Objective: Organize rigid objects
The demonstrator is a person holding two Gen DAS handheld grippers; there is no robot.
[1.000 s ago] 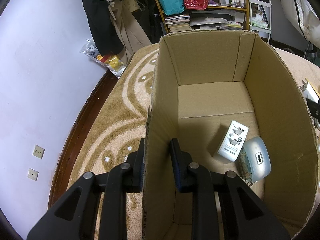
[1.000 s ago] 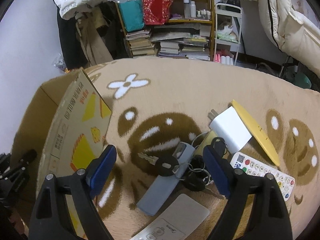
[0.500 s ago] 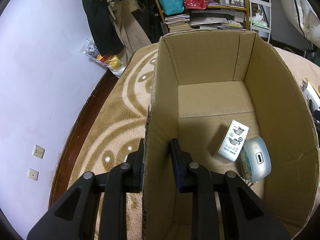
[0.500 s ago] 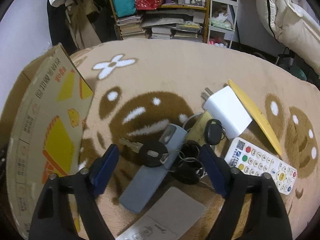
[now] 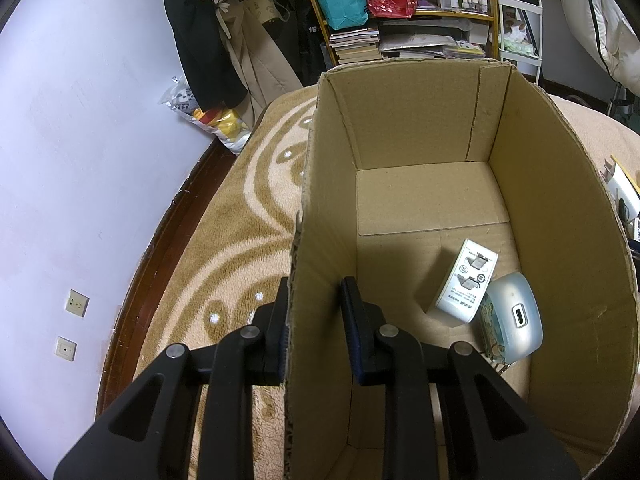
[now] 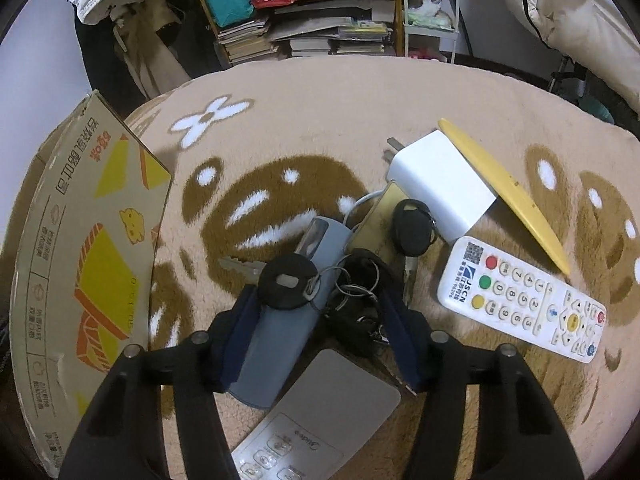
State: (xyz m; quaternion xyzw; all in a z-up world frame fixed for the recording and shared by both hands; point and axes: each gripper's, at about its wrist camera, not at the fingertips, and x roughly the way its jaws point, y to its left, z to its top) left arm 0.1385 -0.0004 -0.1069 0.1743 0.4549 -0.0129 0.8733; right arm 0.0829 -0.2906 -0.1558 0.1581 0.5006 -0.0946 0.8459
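The right tongs (image 6: 316,340) have dropped and narrowed over the past second, their jaws apart but now bracketing the grey-blue case (image 6: 280,320) and the key bunch (image 6: 344,280) lying on it on the rug (image 6: 360,100); a grasp looks imminent. The left tongs (image 5: 316,320) stay clamped on the cardboard box (image 5: 600,260) wall, steadying it. Inside lie a white adapter (image 5: 466,282) and a pale case (image 5: 516,316). Beyond, one remote (image 6: 520,300) reads "JSCN"; a nearer one (image 6: 320,420) reads "Midea".
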